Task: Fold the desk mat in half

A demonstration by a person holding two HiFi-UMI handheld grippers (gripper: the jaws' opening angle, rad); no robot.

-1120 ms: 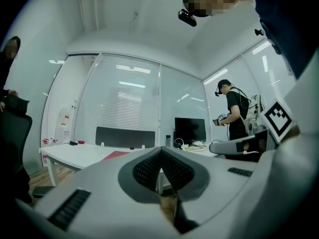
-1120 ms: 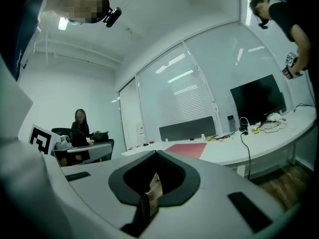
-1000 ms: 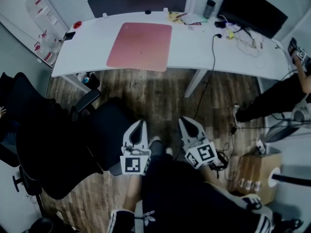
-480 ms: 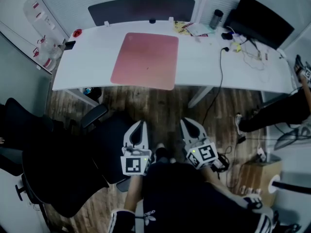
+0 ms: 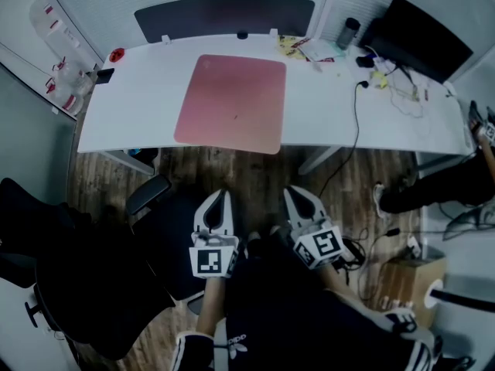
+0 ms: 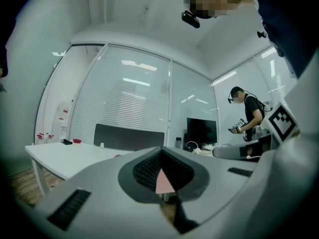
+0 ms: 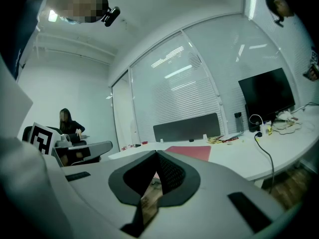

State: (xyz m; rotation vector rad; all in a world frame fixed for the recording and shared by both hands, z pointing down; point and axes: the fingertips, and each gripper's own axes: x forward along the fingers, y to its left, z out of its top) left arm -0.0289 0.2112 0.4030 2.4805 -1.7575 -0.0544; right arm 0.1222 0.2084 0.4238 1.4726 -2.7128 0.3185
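A pink desk mat (image 5: pixel 230 103) lies flat and unfolded on the white desk (image 5: pixel 139 107), its near edge close to the desk's front edge. Both grippers hang low over the wooden floor, well short of the desk and in front of the person's legs. My left gripper (image 5: pixel 217 198) is shut and holds nothing. My right gripper (image 5: pixel 295 195) is shut and empty too. In the left gripper view, a sliver of the mat (image 6: pixel 163 183) shows through the gap behind the closed tips (image 6: pixel 162 151). The right gripper view shows the mat (image 7: pixel 192 152) lying beyond the closed jaws (image 7: pixel 157 156).
A black office chair (image 5: pixel 85 261) stands at the left, close to the desk. A dark panel (image 5: pixel 224 15) runs along the desk's back. At its right end are a monitor (image 5: pixel 421 25), a bottle (image 5: pixel 348 31) and a cable (image 5: pixel 357 122). Further right are a cardboard box (image 5: pixel 406 273) and another person (image 5: pixel 464 168).
The head view has drawn nearer to the desk, so the mat now sits lower and larger in it. Both grippers stay shut in the same spot before the person.
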